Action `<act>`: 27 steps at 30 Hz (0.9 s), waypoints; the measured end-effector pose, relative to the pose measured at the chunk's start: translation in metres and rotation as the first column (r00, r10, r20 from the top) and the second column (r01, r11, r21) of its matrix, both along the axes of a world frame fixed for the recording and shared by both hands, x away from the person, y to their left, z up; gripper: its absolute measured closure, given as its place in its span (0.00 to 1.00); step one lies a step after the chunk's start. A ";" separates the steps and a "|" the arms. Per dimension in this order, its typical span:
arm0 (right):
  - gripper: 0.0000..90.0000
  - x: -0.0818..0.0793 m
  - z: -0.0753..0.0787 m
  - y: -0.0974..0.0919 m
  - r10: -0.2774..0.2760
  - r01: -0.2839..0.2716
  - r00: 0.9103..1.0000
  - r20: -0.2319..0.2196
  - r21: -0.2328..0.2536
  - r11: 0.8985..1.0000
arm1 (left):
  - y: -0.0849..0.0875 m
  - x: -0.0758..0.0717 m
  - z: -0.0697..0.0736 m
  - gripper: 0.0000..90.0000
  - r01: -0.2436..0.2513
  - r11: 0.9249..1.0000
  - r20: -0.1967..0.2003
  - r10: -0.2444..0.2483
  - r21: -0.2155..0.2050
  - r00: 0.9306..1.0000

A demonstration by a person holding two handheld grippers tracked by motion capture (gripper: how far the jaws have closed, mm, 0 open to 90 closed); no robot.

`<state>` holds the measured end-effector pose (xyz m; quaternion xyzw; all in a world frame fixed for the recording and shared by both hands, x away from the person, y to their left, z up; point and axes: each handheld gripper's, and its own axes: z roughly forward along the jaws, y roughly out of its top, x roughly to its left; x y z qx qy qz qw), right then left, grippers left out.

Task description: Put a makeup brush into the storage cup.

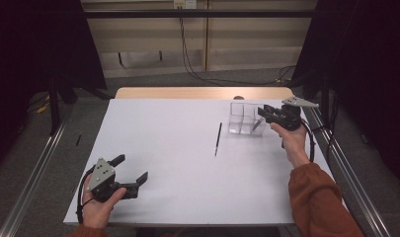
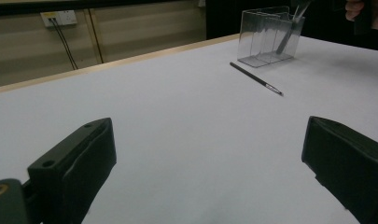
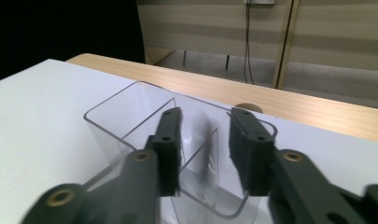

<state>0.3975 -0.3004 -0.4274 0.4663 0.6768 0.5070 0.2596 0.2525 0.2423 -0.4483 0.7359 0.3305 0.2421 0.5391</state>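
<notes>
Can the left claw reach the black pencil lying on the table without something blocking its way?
Probably yes. Only bare white table lies between the open left claw and the pencil. The clear organizer and the right claw are beyond it, off to the side.

1. Left gripper at the table's near left corner, held in a hand, jaws spread wide over bare tabletop.
2. Well ahead of its fingertips, toward the far right: a pencil flat on the table.
3. Just beyond the pencil: a clear divided holder, standing upright.
4. Right gripper at the far right, fingertips over the holder's rim, jaws a little apart.
5. Between and below those fingers: the holder's inner divider.
6. In one compartment: a slim stick, leaning.
</notes>
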 end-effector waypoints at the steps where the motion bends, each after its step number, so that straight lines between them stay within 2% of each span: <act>1: 0.64 -0.001 0.000 -0.001 -0.002 0.002 1.000 0.001 0.001 1.000 | 0.000 0.000 0.000 0.03 -0.001 1.000 0.000 0.001 0.001 1.000; 4: 0.51 -0.002 0.001 -0.002 -0.013 0.013 1.000 0.010 0.003 1.000 | 0.000 0.000 0.000 0.03 0.000 1.000 0.002 0.000 0.004 1.000; 8: 0.40 -0.005 0.001 -0.003 -0.006 0.006 1.000 0.020 -0.002 1.000 | 0.000 0.000 0.000 0.03 0.000 1.000 0.001 0.000 0.001 1.000; 13: 0.28 -0.009 -0.002 -0.008 -0.007 0.007 1.000 0.007 0.002 1.000 | 0.000 -0.001 0.001 0.03 0.000 1.000 0.009 0.000 0.001 1.000; 16: 0.12 -0.015 -0.003 -0.008 -0.032 0.032 0.999 0.003 -0.003 0.999 | 0.001 -0.002 0.002 0.03 -0.003 1.000 0.013 0.003 -0.003 1.000; 19: 0.11 -0.019 -0.002 -0.010 -0.023 0.023 1.000 0.005 0.003 1.000 | 0.001 -0.002 0.002 0.03 -0.004 1.000 0.013 0.004 -0.013 1.000; 23: 0.05 -0.024 -0.002 -0.013 -0.026 0.026 1.000 0.001 0.020 0.999 | 0.002 -0.002 0.002 0.03 -0.008 1.000 0.014 0.008 -0.013 1.000; 27: 0.01 -0.032 -0.001 -0.014 -0.029 0.029 1.000 0.010 0.011 1.000 | 0.002 -0.002 0.002 0.03 -0.010 1.000 0.015 0.010 -0.013 1.000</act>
